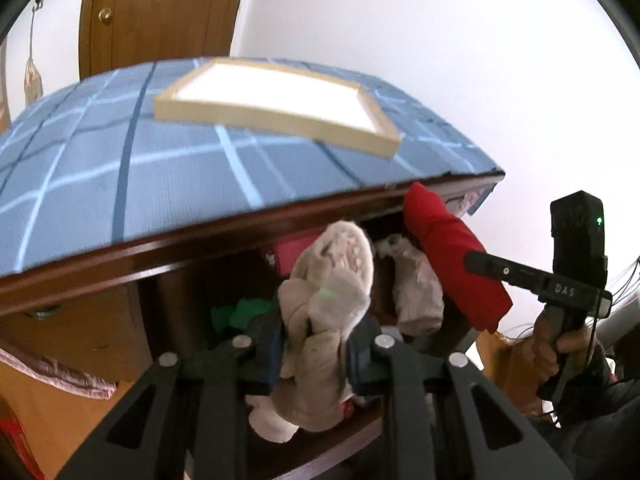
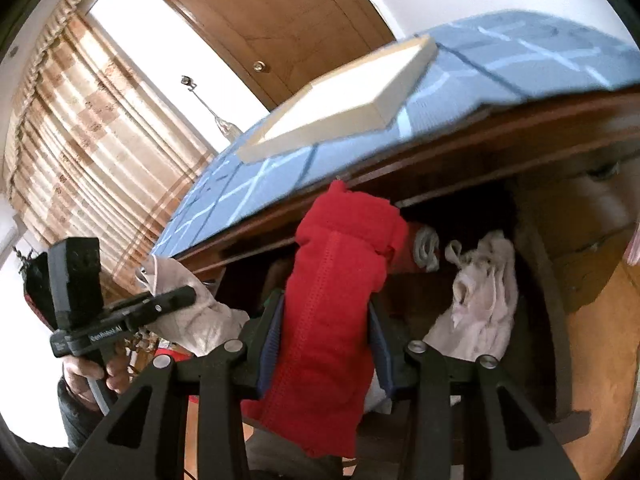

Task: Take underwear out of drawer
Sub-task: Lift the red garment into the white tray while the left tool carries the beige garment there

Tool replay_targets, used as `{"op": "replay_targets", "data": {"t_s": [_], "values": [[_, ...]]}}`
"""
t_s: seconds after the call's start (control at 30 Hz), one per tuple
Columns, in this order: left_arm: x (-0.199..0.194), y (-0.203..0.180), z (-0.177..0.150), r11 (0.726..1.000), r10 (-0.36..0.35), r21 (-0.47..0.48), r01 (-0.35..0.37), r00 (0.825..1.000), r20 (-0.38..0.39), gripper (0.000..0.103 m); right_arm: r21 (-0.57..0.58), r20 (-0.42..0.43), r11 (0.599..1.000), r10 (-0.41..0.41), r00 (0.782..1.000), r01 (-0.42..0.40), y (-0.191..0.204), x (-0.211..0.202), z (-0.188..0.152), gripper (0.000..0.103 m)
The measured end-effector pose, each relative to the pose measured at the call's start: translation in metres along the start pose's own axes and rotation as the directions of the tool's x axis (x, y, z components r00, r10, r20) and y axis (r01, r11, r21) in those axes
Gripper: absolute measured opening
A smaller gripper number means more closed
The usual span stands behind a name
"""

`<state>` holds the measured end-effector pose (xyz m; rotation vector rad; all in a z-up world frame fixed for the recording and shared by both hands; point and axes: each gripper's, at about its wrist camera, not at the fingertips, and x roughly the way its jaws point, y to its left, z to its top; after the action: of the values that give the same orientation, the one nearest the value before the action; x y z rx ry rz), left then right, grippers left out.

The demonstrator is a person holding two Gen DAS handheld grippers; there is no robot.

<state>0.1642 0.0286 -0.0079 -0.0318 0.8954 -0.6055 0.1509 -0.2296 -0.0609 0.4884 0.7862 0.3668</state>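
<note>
In the left wrist view my left gripper point(image 1: 316, 348) is shut on a pale beige piece of underwear point(image 1: 332, 276), bunched between the blue pads and held above the open drawer point(image 1: 336, 440). In the right wrist view my right gripper point(image 2: 326, 340) is shut on red underwear point(image 2: 336, 272), which hangs below the jaws. Each view shows the other gripper: the right one point(image 1: 476, 266) with the red underwear point(image 1: 448, 248), and the left one point(image 2: 176, 300) with the beige piece point(image 2: 196, 320). Another pale garment point(image 2: 480, 296) lies in the drawer point(image 2: 548, 300).
The dark wood dresser top carries a blue checked cloth point(image 1: 100, 168) and a shallow wooden tray point(image 1: 280, 100). Green fabric point(image 1: 236, 312) and a pink item point(image 1: 288, 252) lie inside the drawer. A wooden door point(image 1: 160, 12) and a striped curtain point(image 2: 80, 140) stand behind.
</note>
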Motion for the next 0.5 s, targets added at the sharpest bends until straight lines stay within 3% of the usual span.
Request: {"op": "replay_targets", "data": {"t_s": [0.27, 0.5], "values": [[-0.030, -0.010, 0.046, 0.998, 0.004, 0.059, -0.009, 0.996, 0.090, 0.023, -0.055, 0.069, 0.998, 0.046, 0.997, -0.043, 0.022, -0.019, 0.041, 0.043], [-0.039, -0.004, 0.126, 0.993, 0.046, 0.099, -0.064, 0.983, 0.177, 0.023, -0.070, 0.131, 0.997, 0.054, 0.990, -0.045, 0.038, -0.007, 0.104, 0.043]]}}
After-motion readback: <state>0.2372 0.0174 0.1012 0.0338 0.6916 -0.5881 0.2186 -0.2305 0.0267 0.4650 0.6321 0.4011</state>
